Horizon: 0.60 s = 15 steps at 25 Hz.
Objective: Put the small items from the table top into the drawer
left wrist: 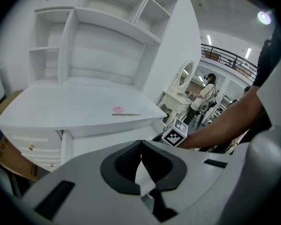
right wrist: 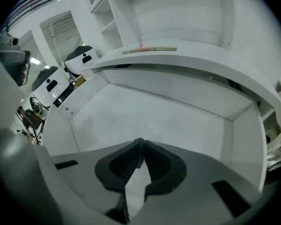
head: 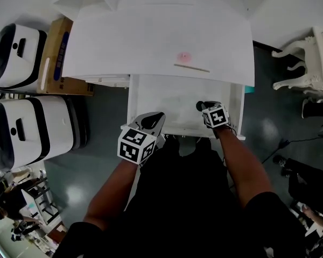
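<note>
Pink disc [head: 184, 56] and thin stick [head: 192, 68] lie close together near the front edge of the white table top [head: 124, 36]. The drawer [head: 151, 93] below is open. Left gripper [head: 154, 119] and right gripper [head: 200, 106] are at its front, jaws closed and empty. The floor [head: 105, 122] is dark.

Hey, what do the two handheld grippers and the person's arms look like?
The left gripper and right gripper have pale grey bodies with black ribbed pads. Each carries a white cube printed with black square markers. The person wears a black short-sleeved top.
</note>
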{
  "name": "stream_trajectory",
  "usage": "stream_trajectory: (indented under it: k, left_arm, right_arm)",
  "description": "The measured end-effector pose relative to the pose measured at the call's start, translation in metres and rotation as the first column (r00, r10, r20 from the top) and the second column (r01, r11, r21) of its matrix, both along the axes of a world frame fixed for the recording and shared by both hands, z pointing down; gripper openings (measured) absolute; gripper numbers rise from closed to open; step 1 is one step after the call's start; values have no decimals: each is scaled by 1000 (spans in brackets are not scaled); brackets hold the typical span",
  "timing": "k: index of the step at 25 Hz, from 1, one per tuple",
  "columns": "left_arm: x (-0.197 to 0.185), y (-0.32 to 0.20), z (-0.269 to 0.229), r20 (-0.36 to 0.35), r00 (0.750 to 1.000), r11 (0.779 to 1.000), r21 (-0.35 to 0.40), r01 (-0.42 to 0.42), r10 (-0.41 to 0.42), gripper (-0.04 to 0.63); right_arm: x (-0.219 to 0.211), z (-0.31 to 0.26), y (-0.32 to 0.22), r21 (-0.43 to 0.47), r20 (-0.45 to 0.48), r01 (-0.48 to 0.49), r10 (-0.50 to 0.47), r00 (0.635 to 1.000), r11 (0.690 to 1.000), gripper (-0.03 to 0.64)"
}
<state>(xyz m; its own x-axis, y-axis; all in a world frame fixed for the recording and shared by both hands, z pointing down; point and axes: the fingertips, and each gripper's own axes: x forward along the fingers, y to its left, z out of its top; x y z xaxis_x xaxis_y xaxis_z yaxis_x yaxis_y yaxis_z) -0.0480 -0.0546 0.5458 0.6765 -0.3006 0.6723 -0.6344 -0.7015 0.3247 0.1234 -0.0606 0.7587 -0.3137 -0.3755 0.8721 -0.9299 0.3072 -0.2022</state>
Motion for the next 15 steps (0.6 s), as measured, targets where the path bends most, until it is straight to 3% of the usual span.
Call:
stream_trajectory:
  k: [9,15]
  left_arm:
    - [5,-11,-5,-20,1000,1000,26,-11,12,11]
    - [16,-16,-12,-50,999,999,46,-19,21,11]
  right_arm:
    - [2,-16,-6,20,10,-13,13,1000,1000,55]
    - [4,-56,-12,86,33,-49,46,998,995,55]
